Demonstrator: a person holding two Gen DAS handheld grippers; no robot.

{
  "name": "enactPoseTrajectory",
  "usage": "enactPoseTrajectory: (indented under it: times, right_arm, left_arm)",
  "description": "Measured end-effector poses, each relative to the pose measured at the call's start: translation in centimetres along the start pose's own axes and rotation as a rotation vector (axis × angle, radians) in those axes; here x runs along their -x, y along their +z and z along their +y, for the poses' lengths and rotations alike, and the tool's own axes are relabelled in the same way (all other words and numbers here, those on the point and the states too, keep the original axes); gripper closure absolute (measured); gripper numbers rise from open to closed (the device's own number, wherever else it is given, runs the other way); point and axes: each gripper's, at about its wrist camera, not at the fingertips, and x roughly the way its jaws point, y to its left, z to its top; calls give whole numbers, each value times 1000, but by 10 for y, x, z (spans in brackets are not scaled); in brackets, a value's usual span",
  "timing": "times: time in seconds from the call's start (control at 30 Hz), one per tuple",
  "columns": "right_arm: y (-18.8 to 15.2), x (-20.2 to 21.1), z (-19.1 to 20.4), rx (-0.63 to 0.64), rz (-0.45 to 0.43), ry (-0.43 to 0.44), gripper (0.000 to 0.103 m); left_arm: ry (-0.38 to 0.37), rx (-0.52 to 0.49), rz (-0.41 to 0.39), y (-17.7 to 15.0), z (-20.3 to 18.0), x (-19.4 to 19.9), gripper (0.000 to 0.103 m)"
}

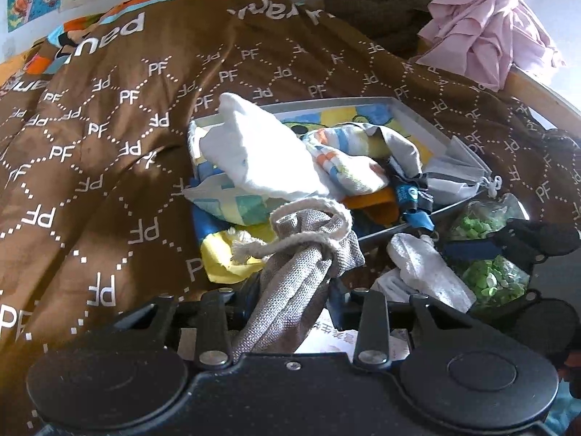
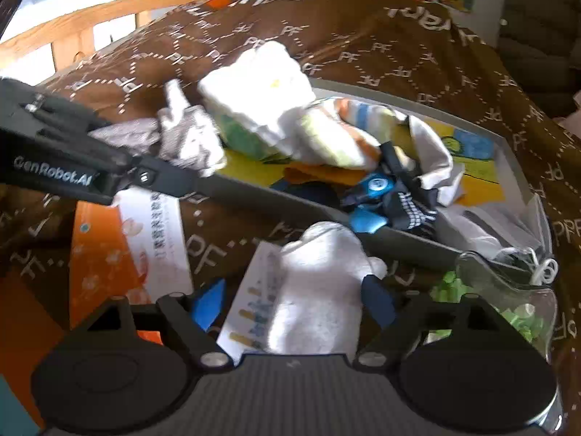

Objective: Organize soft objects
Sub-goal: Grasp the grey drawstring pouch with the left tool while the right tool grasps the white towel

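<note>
A grey woven drawstring pouch (image 1: 301, 265) with a white cord sticks up between the fingers of my left gripper (image 1: 296, 290), which is shut on it just in front of the tray. From the right wrist view, the same gripper (image 2: 101, 127) comes in from the left with the pouch (image 2: 181, 134) bunched at its tips. My right gripper (image 2: 292, 303) stands open around a white cloth (image 2: 319, 290) lying on the blanket; the right pad touches it and the left pad is apart. A grey tray (image 1: 417, 109) holds a heap of soft things: a white cloth, a striped sock, blue straps.
A brown blanket (image 1: 109, 145) printed with "PF" covers the bed. A clear bag of green bits (image 2: 523, 312) lies at the tray's near right corner. An orange leaflet (image 2: 101, 254) and a paper card lie under my grippers. Pink cloth (image 1: 483, 29) hangs at the far right.
</note>
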Motion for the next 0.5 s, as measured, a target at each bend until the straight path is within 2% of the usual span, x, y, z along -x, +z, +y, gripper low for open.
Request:
enactPoseTrajectory:
  times: [0.17, 0.23, 0.5]
  right_arm:
    - [1, 2, -2, 11, 7, 29, 19]
    - [1, 4, -5, 14, 10, 36, 26]
    - [2, 7, -12, 1, 17, 52, 33]
  left_arm:
    - [-18, -28, -7, -1, -5, 1, 65]
    - [-20, -32, -7, -2, -6, 2, 65]
    - [-17, -32, -4, -2, -6, 3, 65]
